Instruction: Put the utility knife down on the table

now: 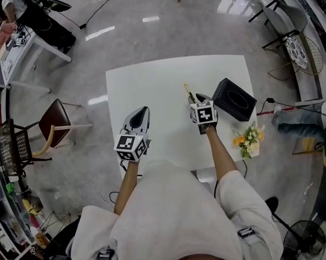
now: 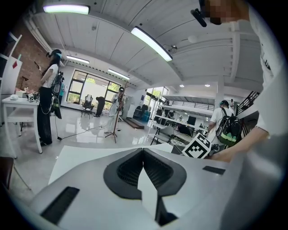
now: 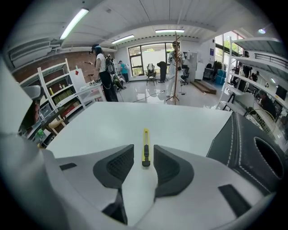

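Yellow plastic marked out the utility knife (image 3: 145,150), which was found lying flat on the white table (image 3: 135,121) with its length pointed away from the right tool (image 3: 143,155). The jaws of that tool were spread wide. The knife's near end, with its dark slider, was framed in the gap between them, and neither pad was pressed against it. In the head view the knife (image 1: 188,92) was seen just ahead of the right tool (image 1: 195,98), on the right half of the table (image 1: 154,88), and the tool was angled down toward it from the near side.

A black tissue box (image 1: 234,99) was set close to the right of the knife, near the table's right edge. In the right gripper view its stitched side (image 3: 252,148) filled the right of the picture.

The left tool (image 1: 142,112) was held over the near left part of the table, well apart from the knife. Its jaws were closed tip to tip in the left gripper view (image 2: 143,152), and nothing was caught between them.

A bunch of yellow and white flowers (image 1: 249,138) was seen beyond the table's right edge, and a brown-seated chair (image 1: 53,122) was placed on the floor to the left.
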### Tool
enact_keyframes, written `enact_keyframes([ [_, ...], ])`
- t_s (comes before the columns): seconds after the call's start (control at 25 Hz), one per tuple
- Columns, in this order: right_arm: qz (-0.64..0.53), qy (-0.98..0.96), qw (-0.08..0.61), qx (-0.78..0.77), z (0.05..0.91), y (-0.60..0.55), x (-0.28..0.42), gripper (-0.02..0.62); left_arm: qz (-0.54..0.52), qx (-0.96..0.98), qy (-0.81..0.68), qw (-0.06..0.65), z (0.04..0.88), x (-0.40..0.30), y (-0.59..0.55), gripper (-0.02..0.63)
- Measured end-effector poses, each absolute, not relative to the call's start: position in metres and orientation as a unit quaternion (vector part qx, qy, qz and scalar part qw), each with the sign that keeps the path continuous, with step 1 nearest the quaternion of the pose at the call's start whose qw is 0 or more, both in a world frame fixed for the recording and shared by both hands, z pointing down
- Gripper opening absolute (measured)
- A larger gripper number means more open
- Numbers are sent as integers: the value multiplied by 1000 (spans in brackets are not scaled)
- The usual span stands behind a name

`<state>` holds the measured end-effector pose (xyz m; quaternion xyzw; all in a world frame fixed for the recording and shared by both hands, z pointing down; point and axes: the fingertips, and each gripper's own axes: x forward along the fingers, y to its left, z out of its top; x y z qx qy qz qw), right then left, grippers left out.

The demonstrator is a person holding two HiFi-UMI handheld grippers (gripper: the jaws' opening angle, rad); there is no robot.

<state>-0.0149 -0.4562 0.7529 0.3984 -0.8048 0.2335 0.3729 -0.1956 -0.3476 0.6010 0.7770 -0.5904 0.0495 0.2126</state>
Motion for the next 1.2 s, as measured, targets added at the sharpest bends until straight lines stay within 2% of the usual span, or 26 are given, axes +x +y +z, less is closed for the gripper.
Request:
enact_keyframes([
  [0.76, 169, -858, 214, 435, 630, -398, 2, 35, 44, 776, -600, 190, 585, -197, -332, 20],
  [1.2, 106, -872, 159, 450, 568, -392, 15, 31, 36, 769, -618, 163, 564, -206, -322, 20],
])
